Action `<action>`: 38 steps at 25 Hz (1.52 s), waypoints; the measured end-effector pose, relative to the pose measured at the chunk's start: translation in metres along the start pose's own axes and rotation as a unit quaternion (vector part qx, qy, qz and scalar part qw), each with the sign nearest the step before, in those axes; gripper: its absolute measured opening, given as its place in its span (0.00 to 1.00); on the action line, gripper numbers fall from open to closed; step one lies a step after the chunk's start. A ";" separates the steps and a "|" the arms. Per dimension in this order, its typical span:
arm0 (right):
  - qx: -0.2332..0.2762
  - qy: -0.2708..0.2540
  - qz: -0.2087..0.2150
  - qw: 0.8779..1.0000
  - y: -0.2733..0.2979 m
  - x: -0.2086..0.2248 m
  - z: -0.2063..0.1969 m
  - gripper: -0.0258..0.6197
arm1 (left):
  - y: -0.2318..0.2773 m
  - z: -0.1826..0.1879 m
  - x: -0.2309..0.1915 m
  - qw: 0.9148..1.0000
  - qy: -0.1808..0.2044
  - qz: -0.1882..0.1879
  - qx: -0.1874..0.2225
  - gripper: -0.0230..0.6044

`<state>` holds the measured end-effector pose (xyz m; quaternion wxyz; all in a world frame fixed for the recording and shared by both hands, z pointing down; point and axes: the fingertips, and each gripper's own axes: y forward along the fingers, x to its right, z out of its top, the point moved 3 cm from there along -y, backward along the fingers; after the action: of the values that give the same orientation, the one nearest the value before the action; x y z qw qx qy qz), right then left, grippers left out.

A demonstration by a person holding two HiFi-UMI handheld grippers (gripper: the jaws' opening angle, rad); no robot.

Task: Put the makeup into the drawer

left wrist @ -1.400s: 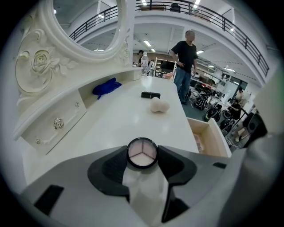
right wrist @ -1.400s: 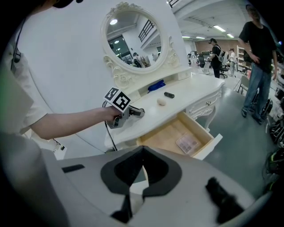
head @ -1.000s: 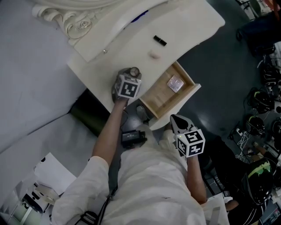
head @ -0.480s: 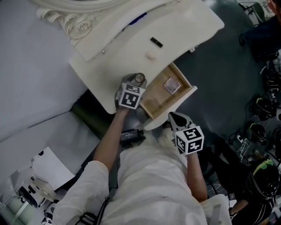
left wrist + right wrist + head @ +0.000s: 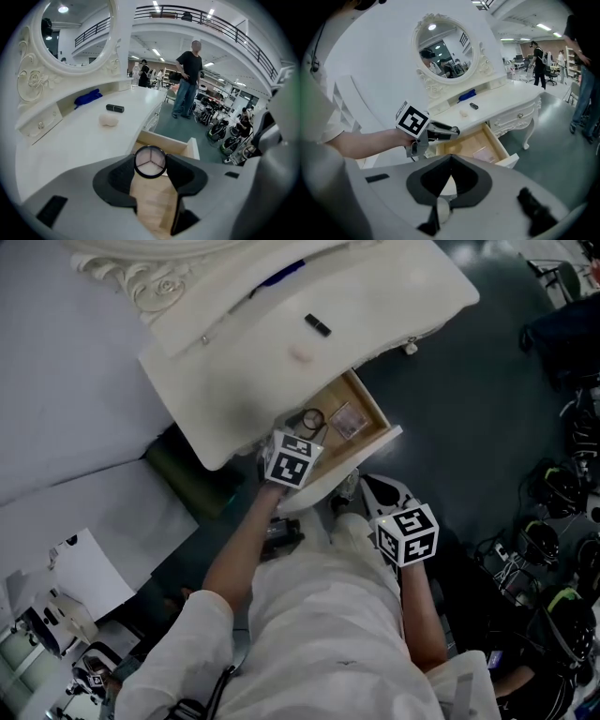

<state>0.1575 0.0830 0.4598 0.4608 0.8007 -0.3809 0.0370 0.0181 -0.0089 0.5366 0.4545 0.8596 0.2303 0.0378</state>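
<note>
I am working over the white tabletop (image 5: pixel 394 287) of a vanity, and its wooden drawer (image 5: pixel 373 414) is standing pulled out toward me below the front edge. The left gripper (image 5: pixel 307 426) is reaching over the near left part of that drawer, its fingers clamped on a round compact (image 5: pixel 150 162) by the rim. The disc's flat face is turning toward the left gripper camera, so it is sitting on edge, not lying flat. The right gripper (image 5: pixel 373 489) is hanging just outside the drawer's white front, fingers together with nothing between them. The left hand is therefore the nearer one and the one carrying the load. What the coming move is turning on: the drawer floor is lying straight below and slightly ahead of the compact, so I am judging that a short descent and a release should set it inside. A square clear case (image 5: pixel 347 418) is already resting in the drawer toward the far right, apart from the compact. A pale puff (image 5: pixel 302 353) and a black tube (image 5: pixel 317 324) are waiting on the tabletop. The fingers are hiding the compact's sides, and I am unable to tell how high it is hanging above the drawer floor.
</note>
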 end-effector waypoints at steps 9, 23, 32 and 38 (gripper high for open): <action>-0.034 -0.015 0.023 0.999 -0.008 0.040 -0.023 0.06 | 0.059 -0.024 0.022 0.999 -0.028 0.040 -0.003 0.39; -0.082 -0.036 0.063 0.994 0.026 0.072 -0.047 0.06 | 0.158 -0.050 -0.029 0.992 -0.078 0.097 0.000 0.39; -0.094 -0.031 0.073 0.992 0.030 0.077 -0.046 0.06 | 0.173 -0.059 -0.038 0.992 -0.068 0.106 -0.011 0.41; -0.090 -0.028 0.069 0.993 0.030 0.071 -0.045 0.06 | 0.161 -0.062 -0.036 0.992 -0.075 0.097 -0.013 0.45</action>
<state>0.2016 0.0674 0.5361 0.5165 0.7286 -0.4497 0.0122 0.0274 -0.0543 0.7063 0.4758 0.8724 0.1101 0.0198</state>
